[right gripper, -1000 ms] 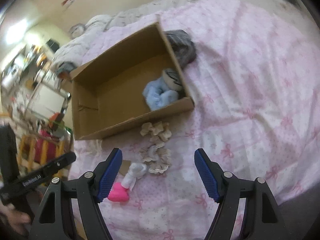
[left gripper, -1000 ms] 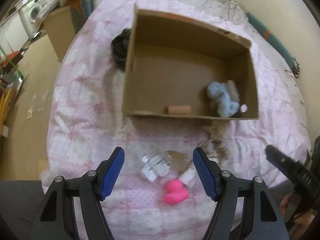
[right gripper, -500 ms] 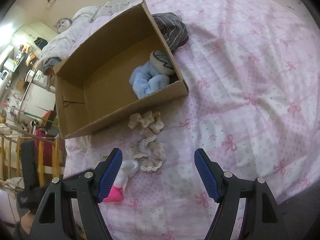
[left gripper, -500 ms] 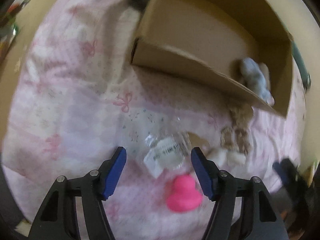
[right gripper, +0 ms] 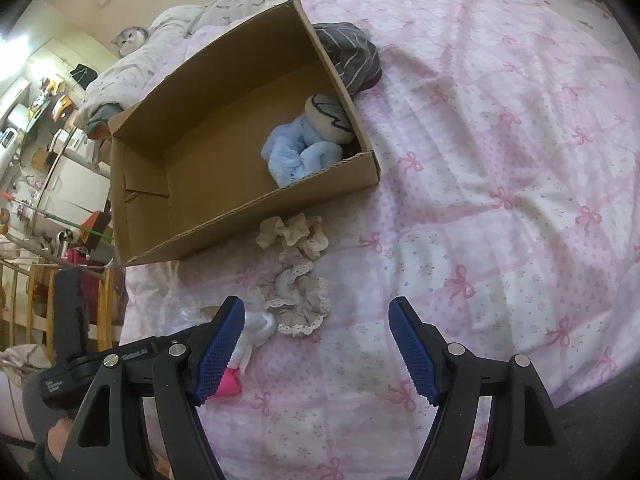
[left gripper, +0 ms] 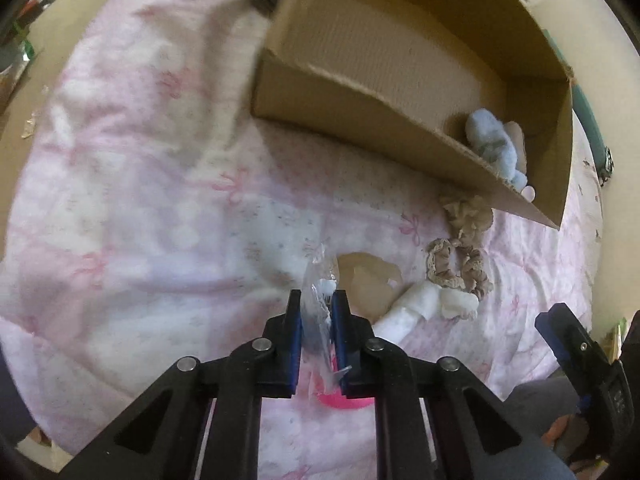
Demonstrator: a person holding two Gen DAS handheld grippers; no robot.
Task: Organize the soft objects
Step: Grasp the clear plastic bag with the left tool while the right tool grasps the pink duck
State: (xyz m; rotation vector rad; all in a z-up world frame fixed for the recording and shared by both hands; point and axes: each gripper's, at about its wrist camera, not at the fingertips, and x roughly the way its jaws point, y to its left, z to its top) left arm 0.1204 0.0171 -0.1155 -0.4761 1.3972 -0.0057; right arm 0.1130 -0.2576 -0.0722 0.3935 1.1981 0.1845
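My left gripper [left gripper: 317, 300] is shut on a clear plastic packet [left gripper: 320, 312] just above the pink bedspread. A pink toy [left gripper: 344, 402] lies under its jaws, also seen in the right wrist view [right gripper: 229, 385]. A white soft roll [left gripper: 424, 308] and beige lace scrunchies [left gripper: 460, 268] lie to the right, near a brown pad [left gripper: 368, 284]. The cardboard box [left gripper: 360, 88] holds a blue plush doll [left gripper: 496, 148]. My right gripper [right gripper: 316, 328] is open and empty, above the bedspread just right of the scrunchies [right gripper: 296, 288]. The box [right gripper: 240, 216] and doll [right gripper: 304, 152] lie beyond it.
A dark striped cloth [right gripper: 352, 56] lies behind the box. A grey cat [right gripper: 130, 38] sits on the far bedding. Shelves and furniture [right gripper: 44, 120] stand left of the bed. The bed edge [left gripper: 24, 360] drops to the floor at left.
My left gripper has moved down and closed on the clear plastic packet, which now stands between its jaws. My right gripper has stayed open and shifted slightly closer to the scrunchies.
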